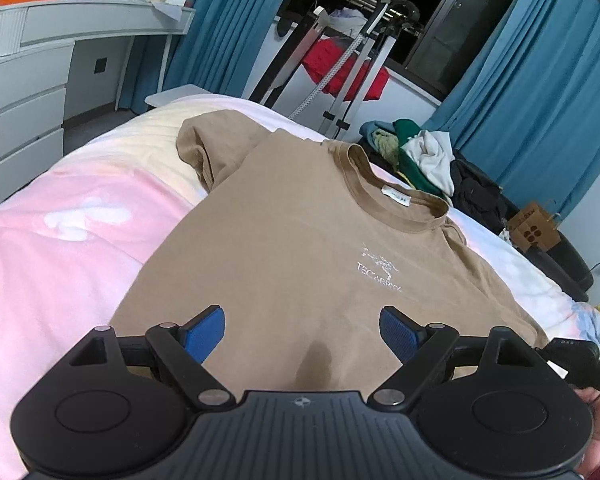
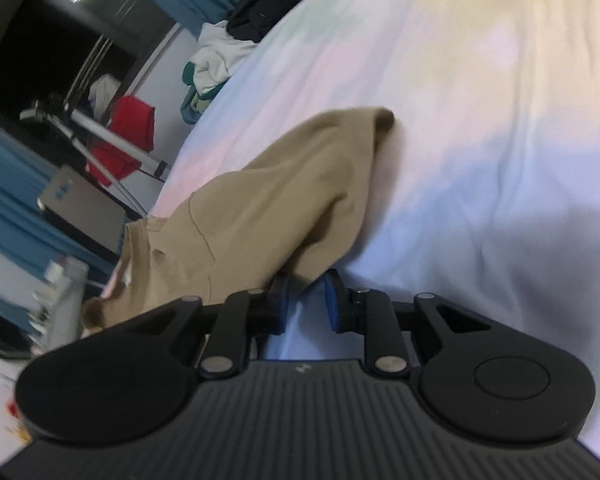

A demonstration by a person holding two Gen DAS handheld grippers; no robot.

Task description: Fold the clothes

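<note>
Gaping left hand-held gripper (image 1: 302, 332); right hand-held gripper (image 2: 306, 292) narrow round sleeve (image 2: 284, 184) edge, grip unclear

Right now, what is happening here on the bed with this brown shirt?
A person with a gripper in each hand is folding a tan T-shirt spread on the bed. The left gripper hangs open above the shirt's lower part, holding nothing. The right gripper is nearly closed at a lifted fold of the shirt's edge; a firm pinch is unclear.

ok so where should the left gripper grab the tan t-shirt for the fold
Probably the free sleeve of the tan t-shirt: it lies bunched on the bedspread beyond the flat body, so its raised folds suit open jaws. Bring the left gripper in low from the shirt's outer edge.
</note>
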